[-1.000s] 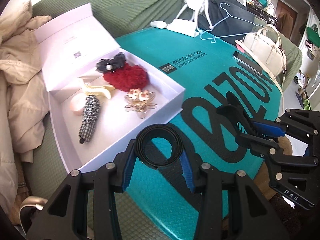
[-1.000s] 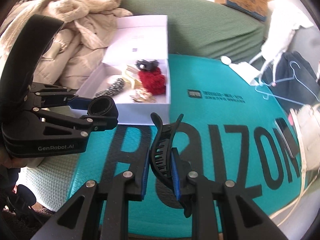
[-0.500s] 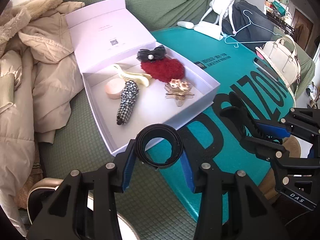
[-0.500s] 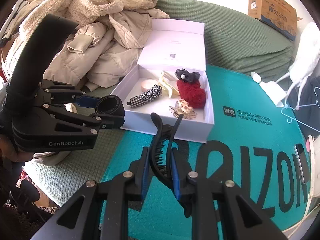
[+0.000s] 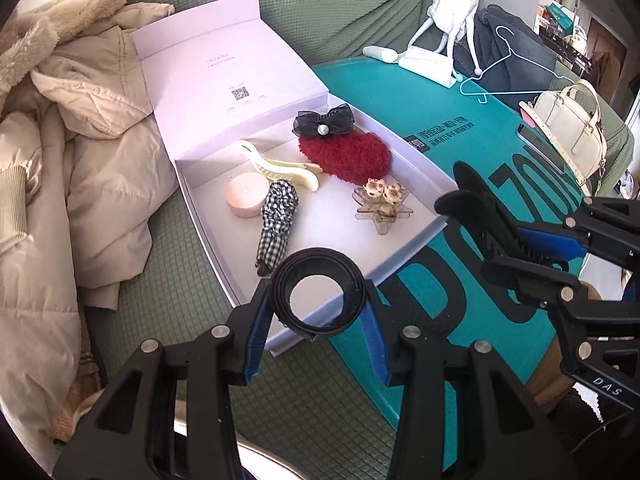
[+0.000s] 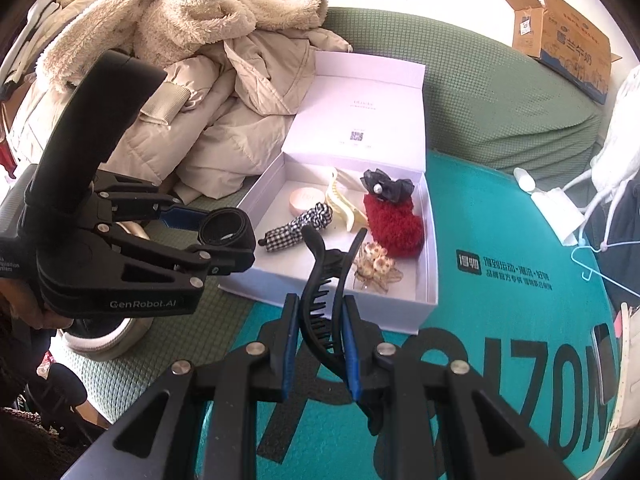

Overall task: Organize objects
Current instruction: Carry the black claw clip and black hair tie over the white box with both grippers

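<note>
You are clenching the coiled black band [image 5: 319,292] in the left tool [image 5: 316,316] and the black claw clip [image 6: 326,292] in the right tool [image 6: 320,340], both nearing the white box [image 6: 348,312]; crowding risks snagging its near wall

A lived-in home: a green-covered sofa [image 6: 500,92] heaped with beige winter coats [image 5: 80,152] (one fleece-lined), a cream handbag [image 5: 568,128], a clothes hanger [image 5: 516,60] and a cardboard carton [image 6: 560,40].

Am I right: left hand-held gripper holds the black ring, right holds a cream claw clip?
Not quite. The right hand-held gripper holds a black claw clip, per the right wrist view; the cream clip lies in the white box. Left hand-held gripper holds the black ring.
</note>
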A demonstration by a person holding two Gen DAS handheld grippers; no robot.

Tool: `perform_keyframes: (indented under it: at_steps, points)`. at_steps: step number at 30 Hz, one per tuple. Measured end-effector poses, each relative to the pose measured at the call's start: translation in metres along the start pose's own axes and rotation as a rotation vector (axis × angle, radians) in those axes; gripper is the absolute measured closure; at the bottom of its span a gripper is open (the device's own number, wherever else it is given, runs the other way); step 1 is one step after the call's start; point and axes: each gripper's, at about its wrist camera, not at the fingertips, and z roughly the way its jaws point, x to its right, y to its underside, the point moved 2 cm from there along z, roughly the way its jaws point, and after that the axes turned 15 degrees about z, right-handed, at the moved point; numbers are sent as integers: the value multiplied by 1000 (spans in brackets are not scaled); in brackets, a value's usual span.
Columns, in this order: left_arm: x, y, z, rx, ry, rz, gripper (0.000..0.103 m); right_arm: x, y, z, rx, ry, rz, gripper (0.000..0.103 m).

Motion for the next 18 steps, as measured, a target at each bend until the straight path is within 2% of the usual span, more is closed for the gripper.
perform_keyframes:
  at_steps: [9, 18]
  points:
    - [-18, -24, 13, 6, -28, 46, 62, 5, -31, 18, 15, 8, 19, 83]
    - [-34, -49, 37, 17, -12, 74, 62, 13, -51, 40, 22, 11, 51, 83]
